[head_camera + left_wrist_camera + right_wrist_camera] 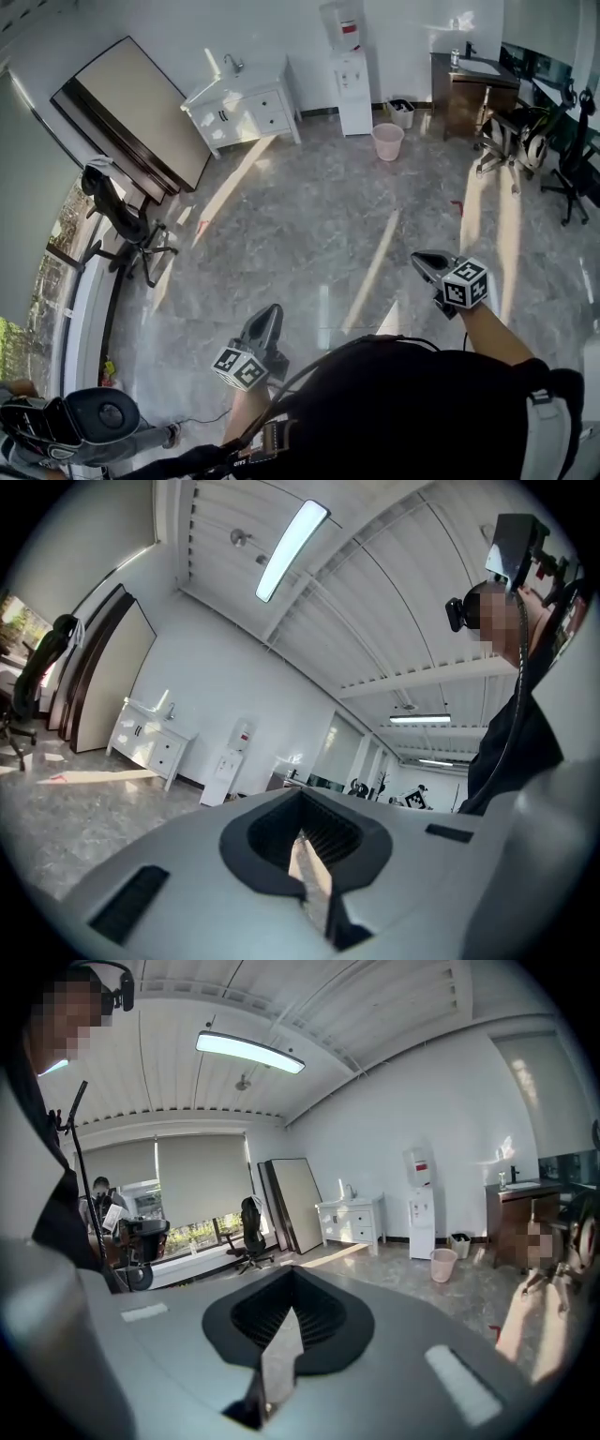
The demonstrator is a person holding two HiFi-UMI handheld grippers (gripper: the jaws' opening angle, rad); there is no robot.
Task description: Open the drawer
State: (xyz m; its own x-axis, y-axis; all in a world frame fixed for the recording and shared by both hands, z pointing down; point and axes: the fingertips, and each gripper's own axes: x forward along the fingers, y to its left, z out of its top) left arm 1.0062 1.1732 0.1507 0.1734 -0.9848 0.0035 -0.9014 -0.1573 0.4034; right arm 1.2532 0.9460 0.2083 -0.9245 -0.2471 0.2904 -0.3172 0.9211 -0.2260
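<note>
Grey marble floor [309,225] fills most of the head view, and we're standing well apart from any furniture. The closest thing to a drawer we can spot is the white sink cabinet [234,122] against the wall in the upper left of the frame, its drawer fronts [269,111] all pushed in. The dark cabinet [466,89] at upper right might have some too, can't tell. Our left gripper [271,314] and right gripper [424,262] sit low in the frame, held out ahead, fingers pressed together with nothing between them. Makes sense to us, there's nothing to grab out here in the open. We reckon the task hasn't really begun: get to a handle first, then spread the jaws
</note>
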